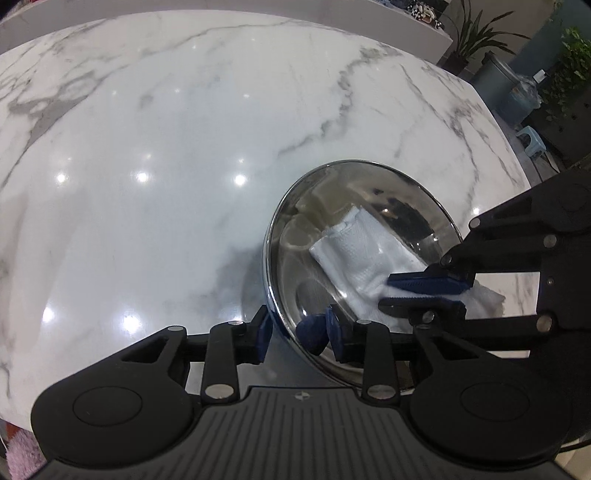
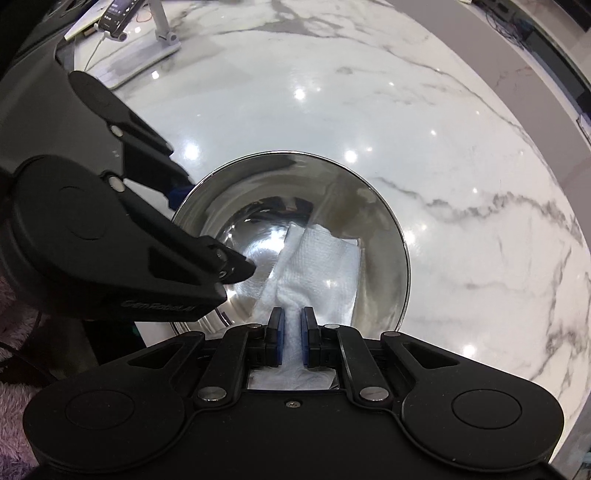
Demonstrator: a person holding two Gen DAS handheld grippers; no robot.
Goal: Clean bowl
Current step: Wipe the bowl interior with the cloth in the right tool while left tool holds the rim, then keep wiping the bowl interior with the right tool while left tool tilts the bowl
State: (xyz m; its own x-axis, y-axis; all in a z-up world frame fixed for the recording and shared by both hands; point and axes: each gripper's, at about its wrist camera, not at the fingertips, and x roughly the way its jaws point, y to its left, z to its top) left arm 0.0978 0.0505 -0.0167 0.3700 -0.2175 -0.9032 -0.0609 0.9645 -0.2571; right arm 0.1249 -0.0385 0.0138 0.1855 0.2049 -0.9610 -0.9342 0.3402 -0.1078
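A shiny steel bowl (image 1: 364, 163) (image 2: 388, 221) stands on the white marble counter (image 1: 166, 147). A folded white cloth (image 1: 354, 251) (image 2: 325, 258) lies inside it, against the wall. My right gripper (image 2: 291, 328) (image 1: 424, 295) points down into the bowl and is shut on the cloth's near end. My left gripper (image 1: 301, 332) (image 2: 210, 230) straddles the bowl's rim, with one blue pad (image 1: 264, 332) outside and the other inside. Its jaws stand apart, and the inner pad is clear of the rim.
A phone (image 2: 118, 14) on a white stand (image 2: 162, 33) sits at the counter's far left corner. Beyond the counter's right edge are potted plants (image 1: 476, 33), a grey bin (image 1: 495, 77) and a small stool (image 1: 530, 134). A purple fluffy rug (image 2: 18, 332) lies below the near edge.
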